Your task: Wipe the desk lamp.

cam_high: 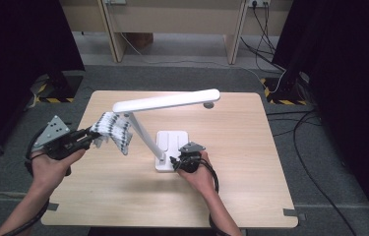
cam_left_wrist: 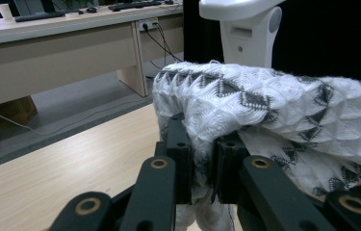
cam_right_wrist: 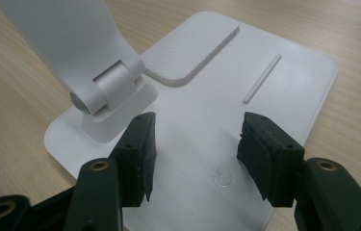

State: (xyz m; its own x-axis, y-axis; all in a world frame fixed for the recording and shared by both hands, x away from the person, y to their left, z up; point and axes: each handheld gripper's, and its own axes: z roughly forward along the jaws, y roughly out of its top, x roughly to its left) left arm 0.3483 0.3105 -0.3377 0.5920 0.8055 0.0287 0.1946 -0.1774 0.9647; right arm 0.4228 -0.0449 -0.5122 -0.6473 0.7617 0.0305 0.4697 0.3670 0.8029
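Observation:
A white desk lamp [cam_high: 167, 102] stands mid-table on a flat white base [cam_high: 171, 140]. My left gripper [cam_high: 91, 135] is shut on a white knitted cloth with black diamond patterns [cam_high: 115, 130], held up in the air beside the lamp's slanted stem. In the left gripper view the cloth [cam_left_wrist: 264, 110] bunches between the jaws of the left gripper [cam_left_wrist: 202, 154] and drapes to the right. My right gripper [cam_high: 174, 161] is open at the base's near edge. In the right gripper view the right gripper [cam_right_wrist: 195, 144] has its jaws spread over the base [cam_right_wrist: 245, 62], near a power symbol [cam_right_wrist: 222, 175] and the stem's hinge [cam_right_wrist: 106, 91].
The wooden table [cam_high: 251, 162] has bare surface on every side of the lamp. Desks [cam_high: 172, 19] and trailing cables [cam_high: 290, 73] are on the floor beyond the far edge. Dark curtains hang at both sides.

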